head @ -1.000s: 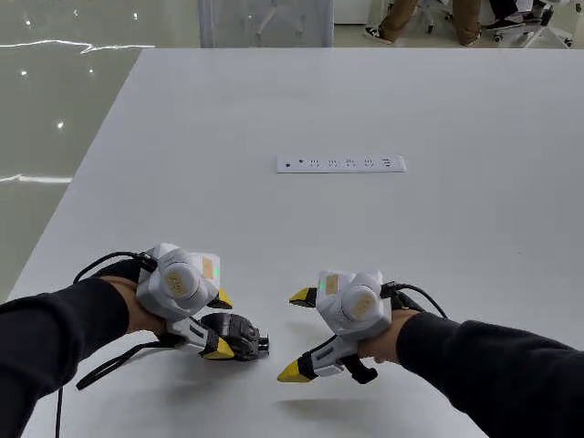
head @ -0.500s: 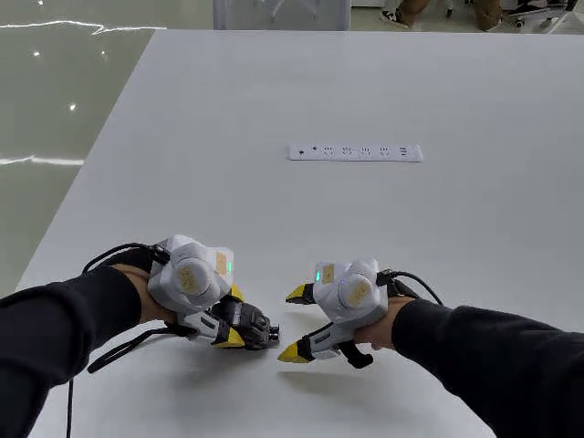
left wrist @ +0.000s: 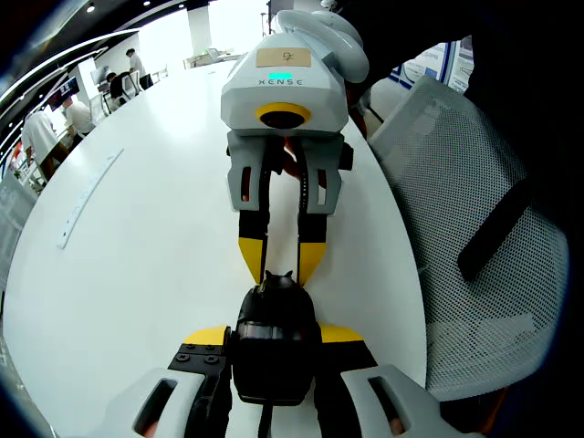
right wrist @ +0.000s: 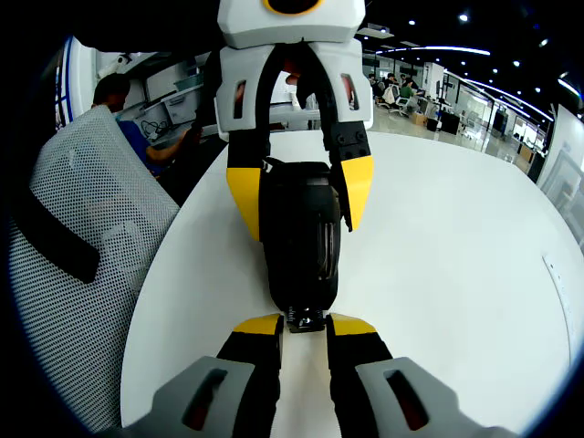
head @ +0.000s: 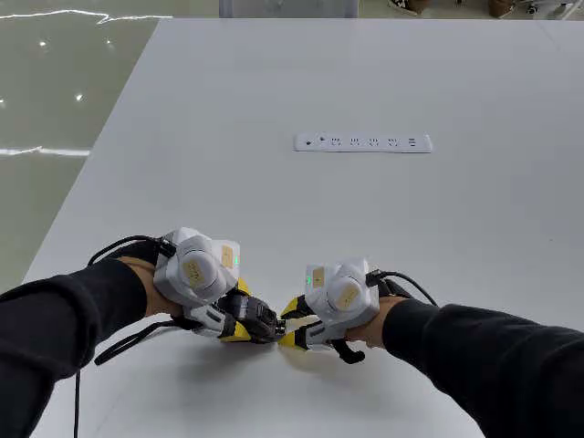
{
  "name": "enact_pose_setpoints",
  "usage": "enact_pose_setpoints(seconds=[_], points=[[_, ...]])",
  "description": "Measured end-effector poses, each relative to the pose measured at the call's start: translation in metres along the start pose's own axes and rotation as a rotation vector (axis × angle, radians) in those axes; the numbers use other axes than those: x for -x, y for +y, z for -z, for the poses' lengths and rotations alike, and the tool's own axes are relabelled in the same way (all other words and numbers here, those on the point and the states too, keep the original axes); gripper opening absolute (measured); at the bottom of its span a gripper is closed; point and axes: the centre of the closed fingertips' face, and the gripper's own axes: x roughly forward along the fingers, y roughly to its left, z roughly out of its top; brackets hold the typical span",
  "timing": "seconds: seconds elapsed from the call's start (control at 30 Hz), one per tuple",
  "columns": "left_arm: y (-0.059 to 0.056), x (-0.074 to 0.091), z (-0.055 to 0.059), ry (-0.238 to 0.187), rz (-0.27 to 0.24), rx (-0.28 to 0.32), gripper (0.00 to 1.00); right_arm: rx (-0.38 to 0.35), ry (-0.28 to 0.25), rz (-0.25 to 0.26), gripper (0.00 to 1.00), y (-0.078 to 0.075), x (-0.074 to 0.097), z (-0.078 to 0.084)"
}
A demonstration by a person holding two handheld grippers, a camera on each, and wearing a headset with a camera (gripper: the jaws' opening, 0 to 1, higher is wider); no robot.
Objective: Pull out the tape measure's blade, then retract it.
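Rounded black tape measure (left wrist: 274, 360) is clamped between left gripper (left wrist: 274, 335) jaws; right gripper (right wrist: 306, 328) is narrowed around its hook (right wrist: 306, 316), contact unconfirmed.

Tape measure (head: 256, 318): compact black case with rounded corners, glossy on its flat sides, ribbed dark band round the edge. Sits near the front edge of the white table (head: 365, 210), low over the surface; whether it touches the top can't be told. Case is clamped across its sides between the yellow-tipped jaws of the left gripper (head: 239, 311), standing on edge, mouth aimed away along those jaws. Small metal end hook (right wrist: 306, 318) sits right at the mouth, no length of blade drawn. Hook lies between the yellow tips of the right gripper (head: 288, 322), which face it head-on; grip on it not discernible.
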Motion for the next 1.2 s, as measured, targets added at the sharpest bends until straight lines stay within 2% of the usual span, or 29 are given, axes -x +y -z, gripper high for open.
enact_pose_setpoints(seconds=[0.23, 0.4, 0.8, 1.2], points=[[-0.0004, -0.0004, 0.0001, 0.004, 0.001, -0.005, 0.3, 0.022, 0.018, -0.008, 0.13, 0.0001, -0.0053, -0.0007], [-0.0006, -0.0004, 0.0003, 0.005, 0.001, -0.004, 0.3, 0.01, 0.007, -0.017, 0.12, -0.0001, -0.004, 0.0], [-0.0014, 0.0, 0.0011, 0.007, 0.006, -0.012, 0.3, -0.002, 0.023, -0.03, 0.1, 0.0023, -0.0023, 0.0013], [-0.0016, 0.0001, 0.0013, 0.008, 0.002, -0.005, 0.3, -0.001, 0.027, -0.018, 0.1, 0.0013, 0.0042, 0.0076]])
